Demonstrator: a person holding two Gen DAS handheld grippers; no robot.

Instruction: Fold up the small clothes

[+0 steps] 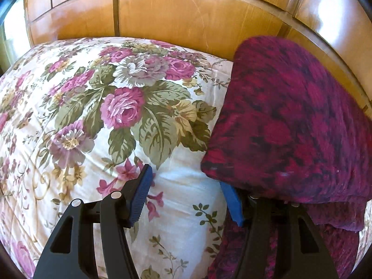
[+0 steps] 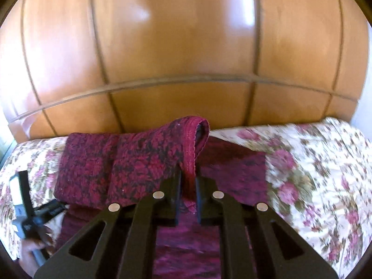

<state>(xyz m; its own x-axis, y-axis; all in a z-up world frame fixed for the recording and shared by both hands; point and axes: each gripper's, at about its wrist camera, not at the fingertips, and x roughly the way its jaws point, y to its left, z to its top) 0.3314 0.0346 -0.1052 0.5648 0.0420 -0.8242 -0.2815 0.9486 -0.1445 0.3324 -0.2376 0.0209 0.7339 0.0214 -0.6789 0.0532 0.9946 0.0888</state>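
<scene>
A wide stretch of flowered bedspread (image 1: pixel 97 121) is left bare on the left, bounded at the far side by wooden panels (image 1: pixel 186 16). The left gripper (image 1: pixel 186 197) is held released, nothing between its blue pads. To the right, the crimson knitted garment (image 2: pixel 130 165) is raised off the bedspread, its edge pinched in the clenched right gripper (image 2: pixel 187 183).

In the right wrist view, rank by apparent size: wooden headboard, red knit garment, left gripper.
1. wooden headboard, fills most of the frame.
2. red knit garment, pinched by the right gripper; nearness enlarges it.
3. left gripper, at the frame's edge, partly cut off.
</scene>
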